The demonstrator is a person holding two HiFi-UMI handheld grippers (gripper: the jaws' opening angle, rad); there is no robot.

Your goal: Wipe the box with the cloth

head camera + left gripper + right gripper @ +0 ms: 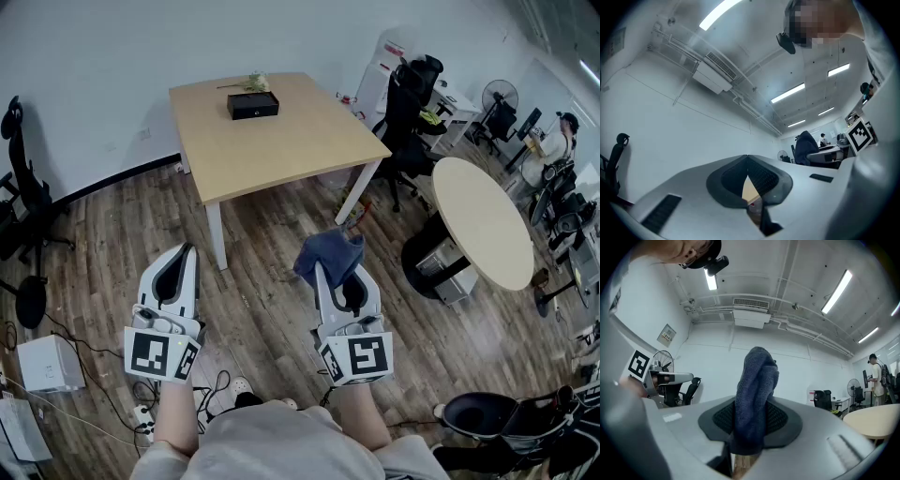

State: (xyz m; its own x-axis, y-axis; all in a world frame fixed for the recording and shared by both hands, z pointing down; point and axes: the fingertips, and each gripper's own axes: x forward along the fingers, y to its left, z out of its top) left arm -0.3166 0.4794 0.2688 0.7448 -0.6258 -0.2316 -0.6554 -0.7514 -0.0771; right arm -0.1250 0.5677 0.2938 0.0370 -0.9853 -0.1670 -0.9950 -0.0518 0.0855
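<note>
Left gripper [187, 251], lower left, jaws pressed together on nothing, held idle; box [252, 104], upper centre on the table [281, 150], lid shut, contents unseen, well apart from both grippers; right gripper [324, 272], lower centre, cloth [330, 251] clamped between its jaws, seemingly carried ready for wiping.

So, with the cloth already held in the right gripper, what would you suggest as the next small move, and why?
Probably step toward the table and bring the right gripper over the black box. The blue cloth is already clamped in its jaws, yet the box sits on the table's far side, well apart from both grippers. The left gripper is shut and empty.
</note>
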